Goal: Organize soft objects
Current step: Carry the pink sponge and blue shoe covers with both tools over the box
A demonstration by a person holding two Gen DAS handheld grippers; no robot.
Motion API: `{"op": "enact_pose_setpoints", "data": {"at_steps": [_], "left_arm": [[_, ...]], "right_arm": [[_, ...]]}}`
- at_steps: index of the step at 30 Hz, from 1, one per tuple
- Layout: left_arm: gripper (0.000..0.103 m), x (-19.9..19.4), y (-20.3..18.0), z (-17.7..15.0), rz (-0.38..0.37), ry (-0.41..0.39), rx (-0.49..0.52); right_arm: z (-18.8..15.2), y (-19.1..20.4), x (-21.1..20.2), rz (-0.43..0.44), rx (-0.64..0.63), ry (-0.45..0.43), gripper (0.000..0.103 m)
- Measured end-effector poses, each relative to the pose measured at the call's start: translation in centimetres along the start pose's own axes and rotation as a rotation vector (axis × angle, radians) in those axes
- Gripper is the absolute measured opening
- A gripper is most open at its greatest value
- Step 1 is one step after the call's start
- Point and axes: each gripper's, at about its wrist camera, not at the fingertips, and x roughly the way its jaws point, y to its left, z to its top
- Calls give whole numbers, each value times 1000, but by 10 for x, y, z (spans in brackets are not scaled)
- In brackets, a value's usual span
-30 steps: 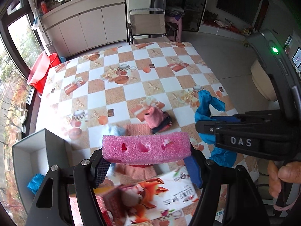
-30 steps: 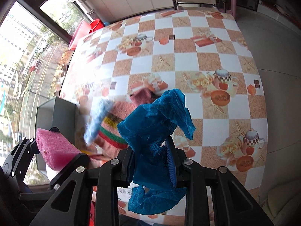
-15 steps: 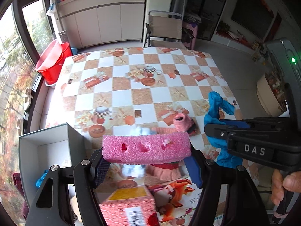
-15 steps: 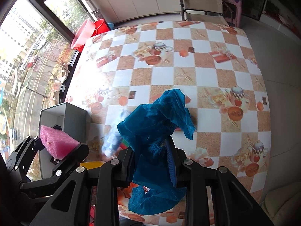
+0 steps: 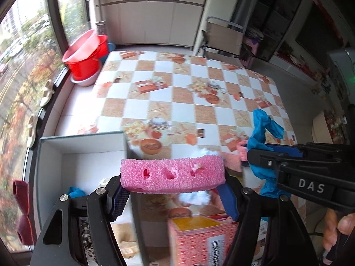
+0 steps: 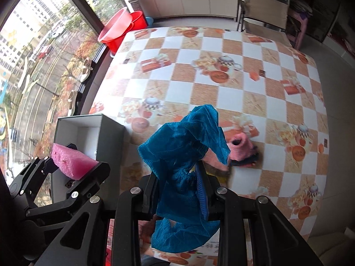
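My left gripper (image 5: 173,197) is shut on a pink foam block (image 5: 172,175) with three holes, held crosswise above the right wall of an open grey box (image 5: 48,155). The same pink foam block (image 6: 71,161) shows in the right wrist view over the grey box (image 6: 88,122). My right gripper (image 6: 180,190) is shut on a crumpled blue mesh cloth (image 6: 184,155), which hangs above the checkered table (image 6: 221,97). From the left wrist view the blue cloth (image 5: 261,128) sits in the right gripper at the right. A pink knitted piece (image 6: 240,147) lies on the table.
Inside the box lies a blue scrap (image 5: 76,191). A pink carton (image 5: 199,239) stands below the left gripper, with white fluff (image 5: 195,197) near it. Red basins (image 5: 84,53) stand beyond the table's far left corner, a chair (image 5: 224,35) behind it. A hand (image 5: 337,228) holds the right gripper.
Both grippers have swept leftward across the table with their loads still held. The grey box has come from the frame's left edge to just under the pink foam block.
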Motion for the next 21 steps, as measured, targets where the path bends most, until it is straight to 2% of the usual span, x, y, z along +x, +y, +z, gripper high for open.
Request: {"op": "enact_pose_setpoints", "data": {"at_steps": [21], "left_arm": [[73, -8, 129, -38, 102, 13, -191]], "right_arm": [[13, 137, 32, 54, -199, 57, 31]]}}
